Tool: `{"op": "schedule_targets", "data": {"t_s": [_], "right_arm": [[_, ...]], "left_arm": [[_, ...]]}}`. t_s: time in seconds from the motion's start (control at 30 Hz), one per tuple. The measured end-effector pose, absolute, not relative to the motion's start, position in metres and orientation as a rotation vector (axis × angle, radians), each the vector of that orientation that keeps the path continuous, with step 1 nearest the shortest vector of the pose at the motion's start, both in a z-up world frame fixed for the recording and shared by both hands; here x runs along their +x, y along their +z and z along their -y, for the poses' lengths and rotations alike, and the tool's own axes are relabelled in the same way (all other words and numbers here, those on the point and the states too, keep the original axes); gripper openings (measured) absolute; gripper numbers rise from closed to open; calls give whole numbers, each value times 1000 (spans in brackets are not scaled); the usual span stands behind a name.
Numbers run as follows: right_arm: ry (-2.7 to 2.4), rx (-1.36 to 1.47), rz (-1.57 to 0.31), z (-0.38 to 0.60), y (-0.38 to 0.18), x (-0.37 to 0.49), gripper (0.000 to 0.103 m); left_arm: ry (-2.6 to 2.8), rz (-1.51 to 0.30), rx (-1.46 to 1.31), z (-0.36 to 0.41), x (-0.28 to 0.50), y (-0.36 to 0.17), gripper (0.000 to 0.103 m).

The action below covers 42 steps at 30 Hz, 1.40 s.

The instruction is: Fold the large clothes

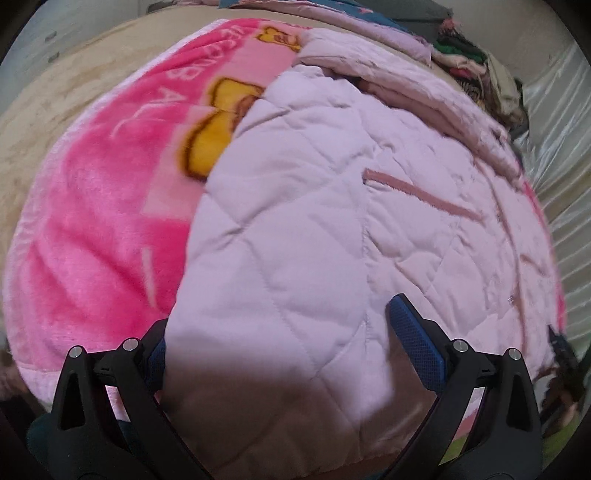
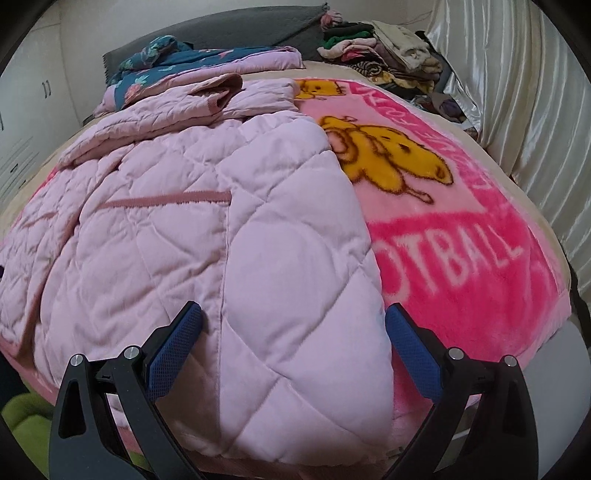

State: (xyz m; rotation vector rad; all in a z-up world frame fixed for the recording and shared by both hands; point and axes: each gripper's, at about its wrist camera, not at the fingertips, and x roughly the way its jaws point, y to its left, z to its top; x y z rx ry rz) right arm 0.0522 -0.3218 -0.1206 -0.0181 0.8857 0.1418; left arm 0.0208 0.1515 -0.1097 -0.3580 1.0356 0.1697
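Note:
A pale pink quilted jacket (image 1: 314, 229) lies spread on a bright pink blanket (image 1: 99, 236) on the bed. In the left wrist view my left gripper (image 1: 280, 343) is open, its jaws wide apart astride the jacket's near hem; the hem covers most of the left blue pad. In the right wrist view the jacket (image 2: 207, 229) fills the left and middle, with a folded sleeve at the back. My right gripper (image 2: 293, 332) is open, its blue pads on either side of the jacket's near right edge. Neither gripper grips the cloth.
The pink blanket (image 2: 461, 236) bears yellow cartoon figures and white lettering. A pile of mixed clothes (image 2: 384, 51) sits at the bed's far end by shiny curtains (image 2: 524, 110). A dark floral cloth (image 2: 159, 59) and a grey blanket (image 2: 251, 33) lie behind the jacket.

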Motion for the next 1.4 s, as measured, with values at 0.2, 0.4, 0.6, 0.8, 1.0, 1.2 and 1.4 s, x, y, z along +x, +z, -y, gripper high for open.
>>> {"op": "schedule_targets", "data": {"t_s": [0.2,0.4,0.6,0.8,1.0,1.2,1.4], "right_arm": [[167,71,-917,337,-129,47,99],[211,156,-943,347,-138,39,99],[301,149,-948,344,-137,29,75],[372,45,-908,333,-115,20,29],[413,43,-810,330,-80,23,21],[436,66,-689,326,-41,31,21],[438,95,-602,324,-13,41,20]], "left_arm": [[162,-1018,-349,-144,18,-107,93],[130,-985,-377,-145,12,-103,84],[99,-951,-406,-146,1,-101,66],[93,-915,-393,-145,-9,-95,42],[94,-882,-397,-150,-18,-87,22],[70,-809,-393,-145,-20,-63,17],[76,-775,-356,-138,-11,-48,16]]}}
